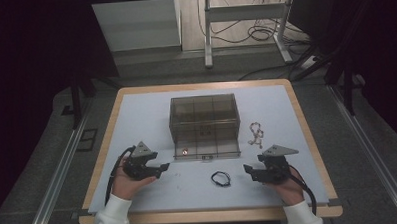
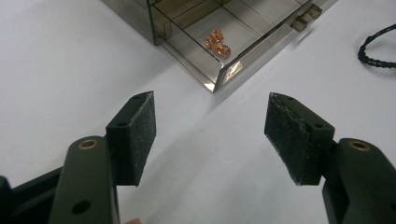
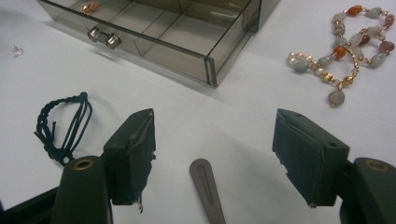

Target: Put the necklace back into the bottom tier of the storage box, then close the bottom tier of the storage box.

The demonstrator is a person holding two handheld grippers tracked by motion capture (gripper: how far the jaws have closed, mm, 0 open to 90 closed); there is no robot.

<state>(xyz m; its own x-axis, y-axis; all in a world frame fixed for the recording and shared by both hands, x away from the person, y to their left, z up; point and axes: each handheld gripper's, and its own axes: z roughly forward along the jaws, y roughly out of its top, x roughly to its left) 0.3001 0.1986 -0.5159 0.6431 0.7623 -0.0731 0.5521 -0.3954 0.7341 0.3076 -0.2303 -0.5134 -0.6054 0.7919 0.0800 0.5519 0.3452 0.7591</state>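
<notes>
One white tabletop (image 1: 151, 113), wood-edged, dark room around.

floor (image 1: 150, 68): grey, beyond table | metal frame legs (image 1: 208, 36): standing at back | cables (image 1: 254, 32): tangled between legs | rail (image 1: 58, 172): along left side

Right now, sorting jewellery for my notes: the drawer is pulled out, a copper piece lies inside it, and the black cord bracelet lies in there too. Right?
Not quite. The black cord bracelet lies on the table in front of the pulled-out drawer, not in it, as the high view shows. The copper piece is inside.
</notes>
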